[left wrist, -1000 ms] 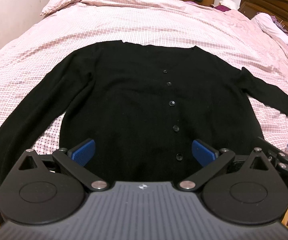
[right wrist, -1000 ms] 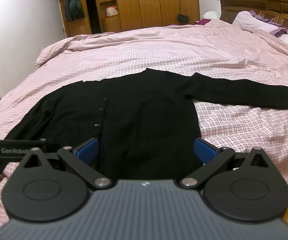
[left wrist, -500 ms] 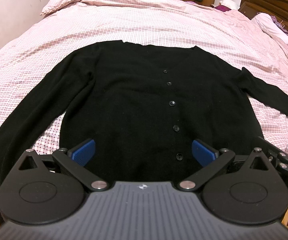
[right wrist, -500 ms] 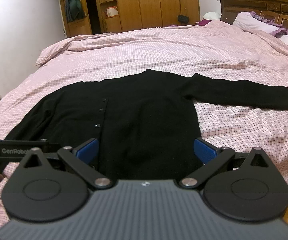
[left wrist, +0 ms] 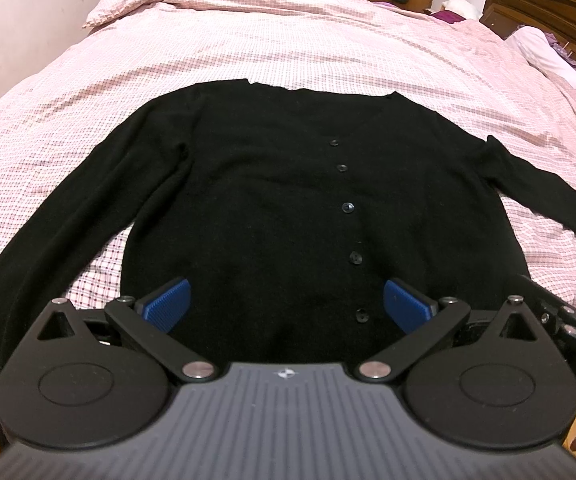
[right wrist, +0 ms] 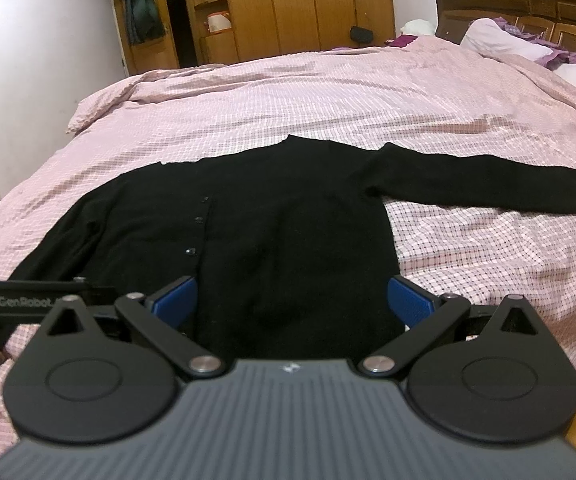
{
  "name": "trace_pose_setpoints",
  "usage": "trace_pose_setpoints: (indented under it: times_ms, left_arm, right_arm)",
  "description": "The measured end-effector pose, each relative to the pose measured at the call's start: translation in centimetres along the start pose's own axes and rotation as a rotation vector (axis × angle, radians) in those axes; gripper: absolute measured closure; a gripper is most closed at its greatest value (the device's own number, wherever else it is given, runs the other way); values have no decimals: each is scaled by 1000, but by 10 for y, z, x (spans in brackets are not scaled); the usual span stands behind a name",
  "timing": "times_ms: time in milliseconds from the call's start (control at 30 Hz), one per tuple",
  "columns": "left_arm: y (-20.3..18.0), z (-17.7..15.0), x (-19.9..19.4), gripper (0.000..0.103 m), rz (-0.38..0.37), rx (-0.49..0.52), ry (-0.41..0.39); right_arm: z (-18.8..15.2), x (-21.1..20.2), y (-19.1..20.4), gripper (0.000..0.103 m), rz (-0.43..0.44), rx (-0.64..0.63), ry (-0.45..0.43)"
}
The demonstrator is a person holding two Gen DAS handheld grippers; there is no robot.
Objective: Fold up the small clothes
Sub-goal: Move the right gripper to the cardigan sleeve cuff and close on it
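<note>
Both grippers (left [left wrist: 288,306], right [right wrist: 292,300]) hover, jaws spread

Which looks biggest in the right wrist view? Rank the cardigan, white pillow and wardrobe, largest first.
1. Cardigan, spread flat across the bed.
2. Wardrobe, though it stands far off and is cropped, so its rank is unsure.
3. White pillow, also distant.

a black buttoned cardigan [left wrist: 272,200] is lying flat, front up, on a pink checked bedspread [left wrist: 288,40], both long sleeves spreading outward, hem nearest the cameras.
</note>
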State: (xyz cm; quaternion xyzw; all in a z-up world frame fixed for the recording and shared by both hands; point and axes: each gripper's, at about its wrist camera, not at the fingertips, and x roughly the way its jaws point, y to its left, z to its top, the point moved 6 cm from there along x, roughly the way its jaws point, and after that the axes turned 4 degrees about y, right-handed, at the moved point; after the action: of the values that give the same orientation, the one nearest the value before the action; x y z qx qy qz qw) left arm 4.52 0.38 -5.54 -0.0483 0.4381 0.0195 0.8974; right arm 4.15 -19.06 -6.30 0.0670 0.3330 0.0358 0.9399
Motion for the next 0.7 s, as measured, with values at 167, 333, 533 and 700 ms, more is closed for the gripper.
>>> trace_pose_setpoints:
  times_ms: [167,333,533,700]
  left_arm:
    - [4,5,3,0,10,-11,4]
    - [7,17,11,0,19,2,7]
    - [1,41,26,0,1,24,15]
    - [-8,68,42,0,-4,48,10]
  right_arm:
    - [-1,3,-1,0,4,3,1]
    - [5,12,-9,0,2,8,-17]
    - [19,29,-39,0,-42,60,-57]
    - [32,47,-71,0,-63,83,-20]
